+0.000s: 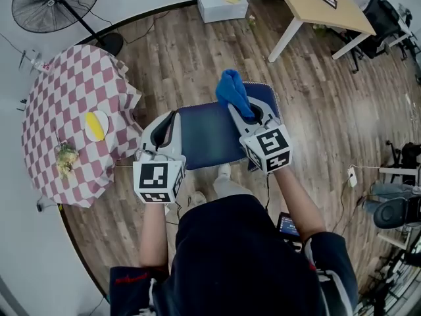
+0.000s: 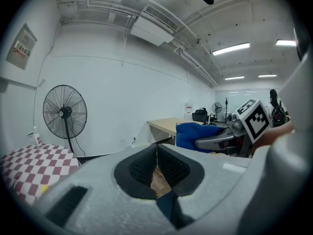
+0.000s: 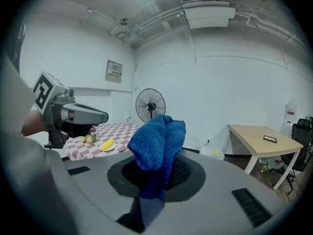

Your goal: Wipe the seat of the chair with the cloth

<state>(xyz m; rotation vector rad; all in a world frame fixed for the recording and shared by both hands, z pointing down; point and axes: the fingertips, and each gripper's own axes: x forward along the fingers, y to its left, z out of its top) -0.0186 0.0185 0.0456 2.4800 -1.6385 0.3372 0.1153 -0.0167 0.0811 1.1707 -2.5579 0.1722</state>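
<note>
Chair seat (image 1: 207,137), dark blue and padded, lies right below me at the centre of the head view. As far as I can judge the wiping has not started: nothing rests flat on the padding, so the whole surface is left to do, and I cannot tell by looking whether any part is cleaner than another. At 9 o'clock from the seat stands one round checked tabletop (image 1: 66,97), at 11 o'clock one black fan (image 1: 56,2), and at 1 o'clock one pale wooden tabletop (image 1: 309,2). On the checked top sits one white plate (image 1: 97,125) with something yellow on it. There is one cloth (image 1: 233,91), bright blue and bunched, standing up over the seat's 1 o'clock corner and, I judge, not pressed to the padding. I have two grippers. My right gripper (image 1: 245,110) is clamped on the cloth's lower part, with the rest of the fabric bulging out above the jaws. My left gripper (image 1: 172,120) is squeezed together with nothing between its pads and hangs over the seat's 9 o'clock edge.
</note>
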